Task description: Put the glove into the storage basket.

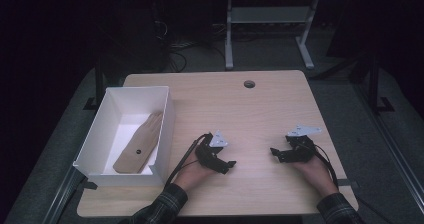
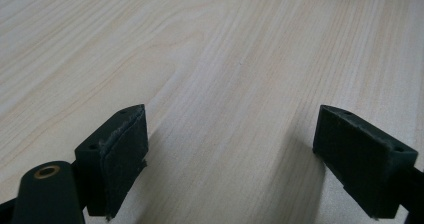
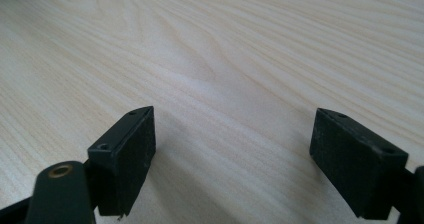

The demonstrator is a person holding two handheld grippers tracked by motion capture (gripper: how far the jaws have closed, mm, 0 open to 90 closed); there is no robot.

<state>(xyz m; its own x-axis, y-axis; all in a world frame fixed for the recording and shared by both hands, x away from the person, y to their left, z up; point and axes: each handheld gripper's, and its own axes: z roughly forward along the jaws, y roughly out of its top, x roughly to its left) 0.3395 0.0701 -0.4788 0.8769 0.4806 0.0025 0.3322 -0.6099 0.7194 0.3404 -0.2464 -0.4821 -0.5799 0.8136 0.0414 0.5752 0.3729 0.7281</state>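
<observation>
My left gripper [image 1: 227,165] rests low over the light wooden table [image 1: 250,109] near the front, right of a white box. Its jaws stand wide apart with only bare wood between them, as the left gripper view [image 2: 230,159] confirms. My right gripper [image 1: 276,154] sits to the right of it, pointing left toward the other one. Its jaws are also spread wide with nothing between them [image 3: 232,159]. A tan flat hand-shaped piece [image 1: 140,144] with a small dark hole lies inside the white box [image 1: 167,119].
The white box stands at the table's left side. A round cable hole [image 1: 249,84] is near the far edge. Beyond the table stands a grey metal frame [image 1: 270,29] on a dark floor.
</observation>
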